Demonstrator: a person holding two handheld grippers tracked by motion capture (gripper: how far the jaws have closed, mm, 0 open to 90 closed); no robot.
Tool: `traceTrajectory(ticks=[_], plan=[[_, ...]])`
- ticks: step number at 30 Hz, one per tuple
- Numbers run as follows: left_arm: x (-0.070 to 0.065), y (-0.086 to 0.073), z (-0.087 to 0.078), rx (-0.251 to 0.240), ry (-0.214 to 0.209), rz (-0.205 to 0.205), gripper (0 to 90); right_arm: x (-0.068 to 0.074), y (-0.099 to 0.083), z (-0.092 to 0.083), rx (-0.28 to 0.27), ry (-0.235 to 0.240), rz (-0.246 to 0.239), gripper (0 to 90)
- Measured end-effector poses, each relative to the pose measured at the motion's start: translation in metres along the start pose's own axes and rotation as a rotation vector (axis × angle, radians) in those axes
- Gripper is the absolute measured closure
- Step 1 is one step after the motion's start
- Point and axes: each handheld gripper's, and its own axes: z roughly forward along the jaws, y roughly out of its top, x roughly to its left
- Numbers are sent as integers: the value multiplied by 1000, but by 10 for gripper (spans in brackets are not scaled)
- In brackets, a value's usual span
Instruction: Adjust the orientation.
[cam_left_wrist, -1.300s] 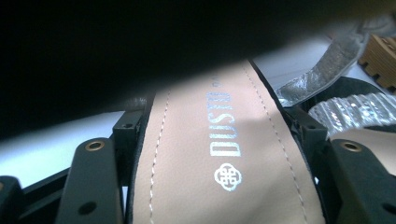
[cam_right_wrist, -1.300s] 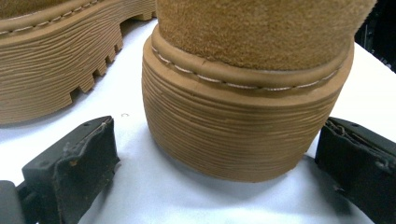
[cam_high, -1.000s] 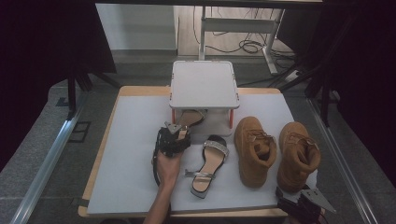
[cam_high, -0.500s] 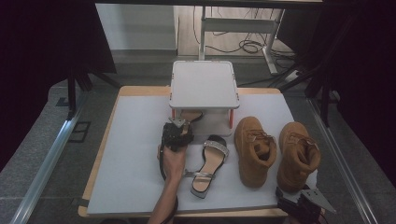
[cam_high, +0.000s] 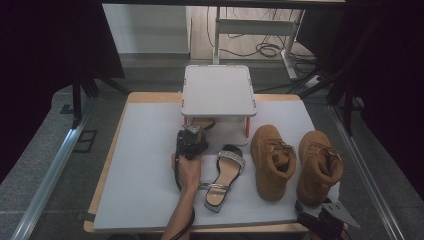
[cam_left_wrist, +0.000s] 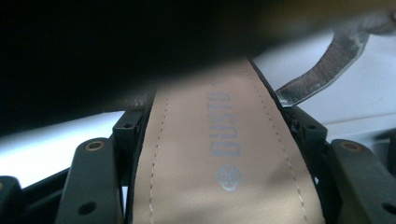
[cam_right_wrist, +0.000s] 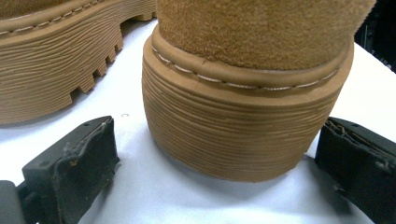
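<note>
At the near edge of the table, your right gripper (cam_high: 325, 215) sits low at the corner with its jaws spread wide, one on either side of the heel of the right-hand tan suede boot (cam_high: 319, 165); in the right gripper view the ridged heel (cam_right_wrist: 243, 126) stands between the jaws without either one touching it. The second tan boot (cam_high: 272, 160) stands just beside the first, toe pointing away from you, on the white table mat (cam_high: 140, 165).

Left of the boots, a strappy flat sandal (cam_high: 223, 175) lies on the mat, its heel end toward you. Your left hand (cam_high: 187, 170) rests just beside it and holds the left gripper (cam_high: 192, 131) pointing away from you.

In the left gripper view, the jaws pinch the matching sandal (cam_left_wrist: 219, 158) across its tan insole, with its loose strap (cam_left_wrist: 327, 65) curling up to one side.

That sandal (cam_high: 202, 122) reaches under the small white stand (cam_high: 218, 92), whose orange legs rest at the far middle of the mat.
</note>
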Motion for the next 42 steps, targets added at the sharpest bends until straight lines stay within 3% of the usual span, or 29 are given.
traceTrajectory(ticks=[6,12,15,26,32,38,42], plan=[[0,5,4,-5,-5,-13,381,0,0,0,0,0,0,0],[5,5,6,3,-44,-9,369,0,0,0,0,0,0,0],[7,4,4,4,-73,-8,296,0,0,0,0,0,0,0],[17,-4,-21,-15,-121,25,272,0,0,0,0,0,0,0],[21,-10,-35,-27,-149,65,286,0,0,0,0,-1,0,0],[31,-20,-48,-31,-205,76,305,0,0,0,-1,-1,0,0],[42,-27,-56,-34,-234,60,342,0,0,0,-1,-1,0,0]])
